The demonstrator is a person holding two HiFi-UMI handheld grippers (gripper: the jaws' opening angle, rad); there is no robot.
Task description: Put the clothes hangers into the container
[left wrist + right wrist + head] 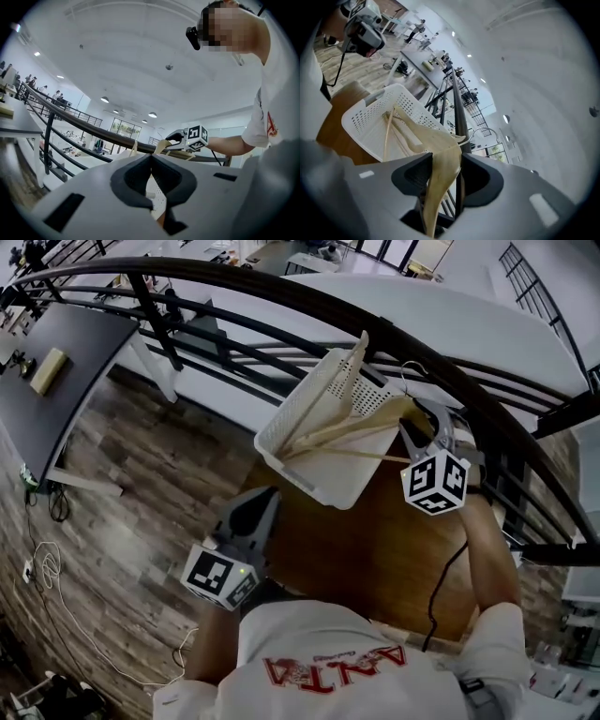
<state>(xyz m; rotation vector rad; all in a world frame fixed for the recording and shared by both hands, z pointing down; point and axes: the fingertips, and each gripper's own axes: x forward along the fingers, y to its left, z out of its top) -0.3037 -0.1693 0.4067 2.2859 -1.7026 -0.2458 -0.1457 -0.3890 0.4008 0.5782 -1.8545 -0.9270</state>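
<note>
OK, step in hand looks like laying a hanger down in the container.

The right claw (446, 158) is clamped on a wooden hanger (440, 180), pads on one arm of it. The far end of that hanger reaches over the white container (361, 117), and its wire hook (480, 132) points out toward the railing (281, 292).

The container (314, 395) sits on the wooden counter (375, 549), close to the railing. At least one more hanger (354, 367) seems to be in it, one end poking up above the rim.

The left claw (151, 158) has its jaws together with nothing between them. It hangs by the counter's near-left edge, just short of the container.

To do it well:
- Lower the held hanger until the far arm rests on what's inside, then bring the clamped end down past the rim.
- Keep the hook clear of the railing bars and the wall holes, since it's likely to snag.
- Open only once the hanger is supported. The container looks light, so a drop could shove it.
- The left claw could brace the near rim if it slides.
</note>
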